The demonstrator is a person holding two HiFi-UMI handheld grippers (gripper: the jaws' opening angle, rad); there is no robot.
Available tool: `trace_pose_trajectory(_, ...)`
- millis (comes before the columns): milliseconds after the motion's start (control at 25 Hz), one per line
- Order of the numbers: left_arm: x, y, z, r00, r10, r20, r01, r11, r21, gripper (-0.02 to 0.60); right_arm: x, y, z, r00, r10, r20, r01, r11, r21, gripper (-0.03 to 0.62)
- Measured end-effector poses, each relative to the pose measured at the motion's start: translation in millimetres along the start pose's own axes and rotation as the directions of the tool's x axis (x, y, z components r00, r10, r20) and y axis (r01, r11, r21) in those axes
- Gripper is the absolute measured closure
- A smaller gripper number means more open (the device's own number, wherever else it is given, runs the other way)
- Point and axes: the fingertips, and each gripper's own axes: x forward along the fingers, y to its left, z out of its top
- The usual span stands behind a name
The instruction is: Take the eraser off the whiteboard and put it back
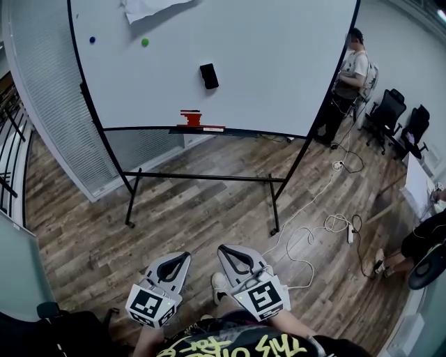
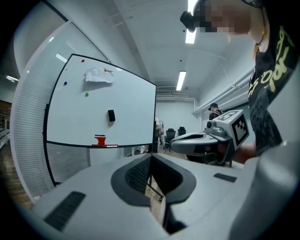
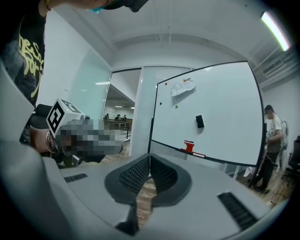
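A black eraser [image 1: 209,75] sticks to the middle of the white whiteboard [image 1: 279,63], well ahead of both grippers. It also shows in the left gripper view as the eraser [image 2: 111,115] and in the right gripper view as the eraser [image 3: 199,121]. My left gripper [image 1: 184,257] and right gripper [image 1: 223,249] are held side by side low in the head view, over the wood floor. The left gripper [image 2: 151,157] has its jaws together with nothing in them. The right gripper [image 3: 149,157] is shut and empty as well.
A red object [image 1: 191,118] sits on the board's tray. A crumpled paper [image 1: 150,8] and two small magnets are on the board. The stand's black legs [image 1: 202,178] cross the floor. A person [image 1: 352,77] stands right of the board, near chairs [image 1: 387,111] and floor cables [image 1: 320,230].
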Motion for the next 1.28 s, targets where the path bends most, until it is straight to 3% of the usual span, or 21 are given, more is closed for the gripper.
trace_pose_trajectory(720, 75, 65, 21, 1.0, 0.029, -0.001, -0.029, 1.0, 0.01, 0.575, 67, -77, 14, 1.0, 0.017, 0.022, -0.016, 0.999, -0.029, 0.585)
trace_pose_trajectory(1280, 134, 93, 37, 0.999, 0.037, 0.021, -0.037, 0.999, 0.016, 0.575, 105, -130, 8, 0.998, 0.054, 0.021, -0.053, 0.998, -0.036, 0.585)
